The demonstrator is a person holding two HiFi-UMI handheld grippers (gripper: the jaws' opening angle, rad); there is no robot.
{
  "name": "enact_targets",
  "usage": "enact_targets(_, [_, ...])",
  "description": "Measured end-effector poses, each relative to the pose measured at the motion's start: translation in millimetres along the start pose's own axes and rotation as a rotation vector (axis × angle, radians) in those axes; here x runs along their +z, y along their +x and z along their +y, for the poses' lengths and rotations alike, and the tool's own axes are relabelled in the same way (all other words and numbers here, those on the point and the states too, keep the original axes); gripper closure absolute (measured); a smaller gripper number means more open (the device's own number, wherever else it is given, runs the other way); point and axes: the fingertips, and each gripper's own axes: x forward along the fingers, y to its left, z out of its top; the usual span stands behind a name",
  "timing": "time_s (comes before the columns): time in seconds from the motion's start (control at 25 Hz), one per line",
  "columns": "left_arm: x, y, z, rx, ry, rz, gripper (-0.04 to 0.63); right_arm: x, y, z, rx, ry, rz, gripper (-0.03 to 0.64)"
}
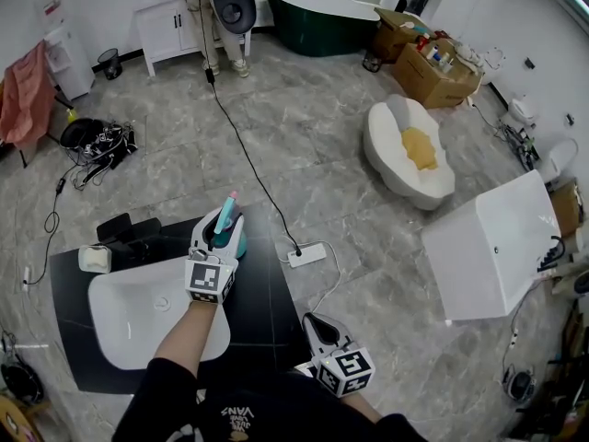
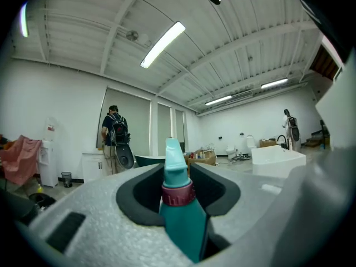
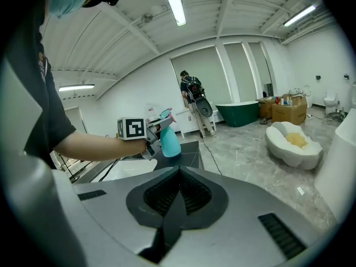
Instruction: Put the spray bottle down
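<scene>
Lower left of the head view: black flat countertop slab point(image 1: 267, 293), with a white rounded-rectangular sunk basin point(image 1: 129, 325) in its left part. The bare black strip right of and above the basin looks like the drop zone. It's flat, with no slope to tip a tall bottle, which would explain keeping clear of the bowl.

Grey two-jaw left gripper point(image 1: 218, 244), marker cube on top, sits over that strip just past the basin's upper right corner. It's clamped on the bottle. Its own view shows the dark pads pressing the body on both sides just under the collar. The tool points level, so the bottle hangs upright, base down, ready to land square.

Grey right gripper point(image 1: 319, 328) is at bottom centre, off the slab's right edge and close to the person's body. Its jaws are together with nothing between them. My read: parked out of the way, since this is a one-hand job.

Teal plastic spray bottle point(image 1: 227, 221), with dark red collar and pale teal nozzle, is upright in the left grip over the slab's upper middle. Right gripper view puts its base low at the slab surface, but I can't tell whether it's touching.

My call: last bit of the lowering. Don't release until the base bears, or it may topple.
</scene>
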Motion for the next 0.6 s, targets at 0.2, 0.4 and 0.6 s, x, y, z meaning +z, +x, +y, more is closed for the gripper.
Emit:
enact_targets(0.2, [-13, 6, -1, 0.005, -0.008, 0.019, 0.456, 3, -2, -8, -0.01, 0.005, 0.0, 0.612])
enact_targets(0.4, [-15, 7, -7, -0.014, 0.031, 0.026, 0.454, 3, 2, -9, 0.007, 0.006, -0.003, 0.612])
enact_targets(0.6, [-17, 4, -10, -0.023, 0.038, 0.042, 0.454, 2, 5, -7, 0.018, -0.005, 0.0, 0.612])
